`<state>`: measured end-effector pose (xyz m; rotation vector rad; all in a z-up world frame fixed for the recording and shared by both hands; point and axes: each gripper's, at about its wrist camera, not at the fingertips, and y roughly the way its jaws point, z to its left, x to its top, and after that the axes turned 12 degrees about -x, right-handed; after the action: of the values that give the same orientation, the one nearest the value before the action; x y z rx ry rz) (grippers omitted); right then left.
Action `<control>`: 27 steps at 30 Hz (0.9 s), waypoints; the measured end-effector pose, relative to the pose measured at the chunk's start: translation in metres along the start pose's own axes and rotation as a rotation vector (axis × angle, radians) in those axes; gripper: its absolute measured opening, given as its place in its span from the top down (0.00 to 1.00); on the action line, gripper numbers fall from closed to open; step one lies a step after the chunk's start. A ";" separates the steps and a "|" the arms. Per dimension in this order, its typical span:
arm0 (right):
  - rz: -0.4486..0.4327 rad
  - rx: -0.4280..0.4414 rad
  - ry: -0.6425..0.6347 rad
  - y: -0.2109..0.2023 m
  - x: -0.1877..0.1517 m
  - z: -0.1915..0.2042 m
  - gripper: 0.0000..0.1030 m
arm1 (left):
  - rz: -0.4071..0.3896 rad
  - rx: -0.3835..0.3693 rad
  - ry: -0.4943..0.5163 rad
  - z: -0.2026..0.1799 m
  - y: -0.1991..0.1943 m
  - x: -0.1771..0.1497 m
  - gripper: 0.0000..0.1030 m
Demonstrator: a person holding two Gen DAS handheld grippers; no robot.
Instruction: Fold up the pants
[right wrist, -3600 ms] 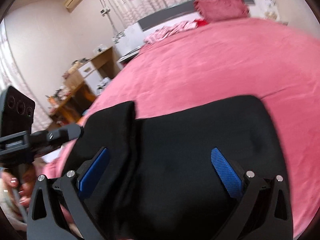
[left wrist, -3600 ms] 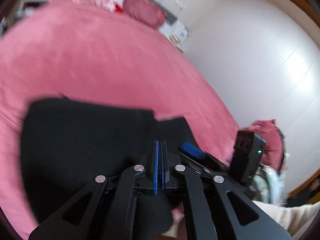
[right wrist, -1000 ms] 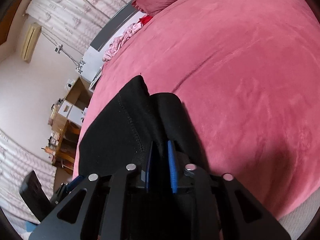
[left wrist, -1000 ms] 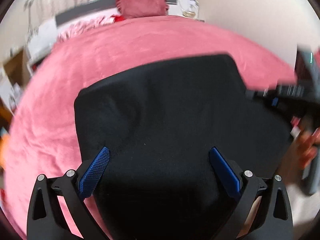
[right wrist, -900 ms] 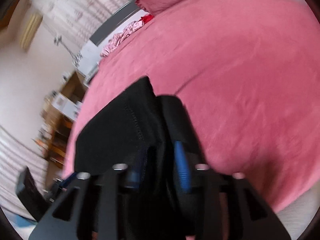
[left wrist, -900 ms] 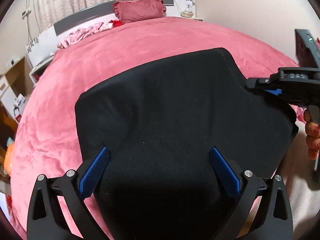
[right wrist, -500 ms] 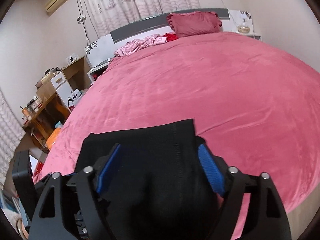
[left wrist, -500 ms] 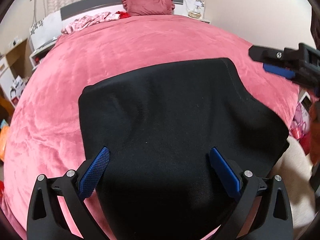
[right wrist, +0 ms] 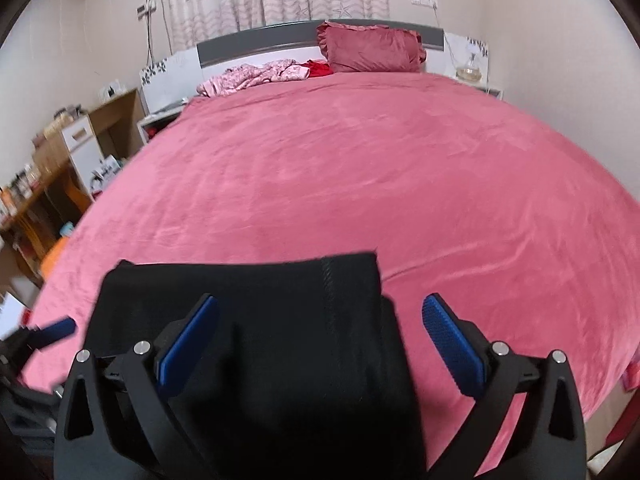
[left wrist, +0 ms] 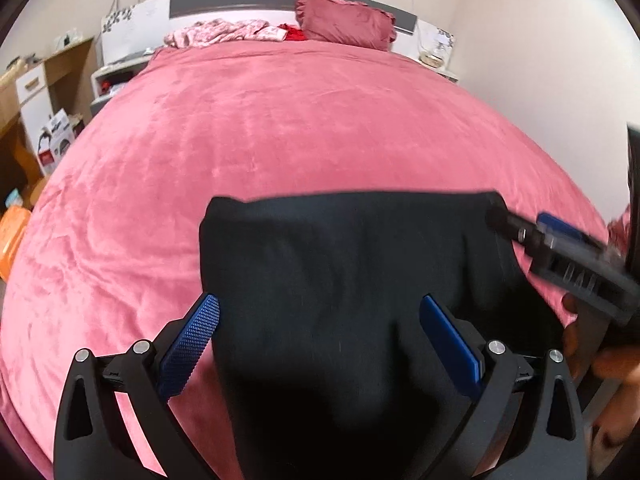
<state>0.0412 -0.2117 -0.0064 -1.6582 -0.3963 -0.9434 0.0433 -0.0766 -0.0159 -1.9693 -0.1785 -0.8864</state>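
Observation:
The black pants [left wrist: 352, 264] lie folded into a compact block at the near edge of the pink bed [left wrist: 280, 128]. In the right wrist view the pants [right wrist: 280, 300] show a stitched seam near their right edge. My left gripper [left wrist: 320, 340] is open and empty, its blue pads held above the near part of the pants. My right gripper [right wrist: 320, 340] is open and empty over the pants' right half. The right gripper also shows in the left wrist view [left wrist: 560, 248] at the pants' right edge, held by a hand.
A dark pink pillow [right wrist: 372, 52] and a crumpled pink garment [right wrist: 256, 74] lie at the headboard. A wooden desk with shelves [right wrist: 52, 168] stands left of the bed. A nightstand with a glass bottle [right wrist: 470, 70] stands at the back right.
The right gripper let go of the pants' edge and opened. Both grippers pulled back from the bed, so the folded pants look smaller and lower in both views.

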 end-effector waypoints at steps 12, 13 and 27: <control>0.221 0.045 0.200 0.089 -0.017 -0.040 0.02 | 0.099 0.023 0.020 0.023 0.079 0.036 0.03; 0.236 0.068 0.220 0.093 -0.018 -0.043 0.02 | 0.082 0.013 0.019 0.026 0.082 0.035 0.03; 0.184 0.027 0.237 0.063 -0.022 -0.037 0.02 | 0.023 -0.011 0.053 0.026 0.064 0.019 0.03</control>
<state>0.0566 -0.2613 -0.0626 -1.5091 -0.0938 -0.9776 0.0996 -0.0948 -0.0567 -1.9519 -0.1201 -0.9256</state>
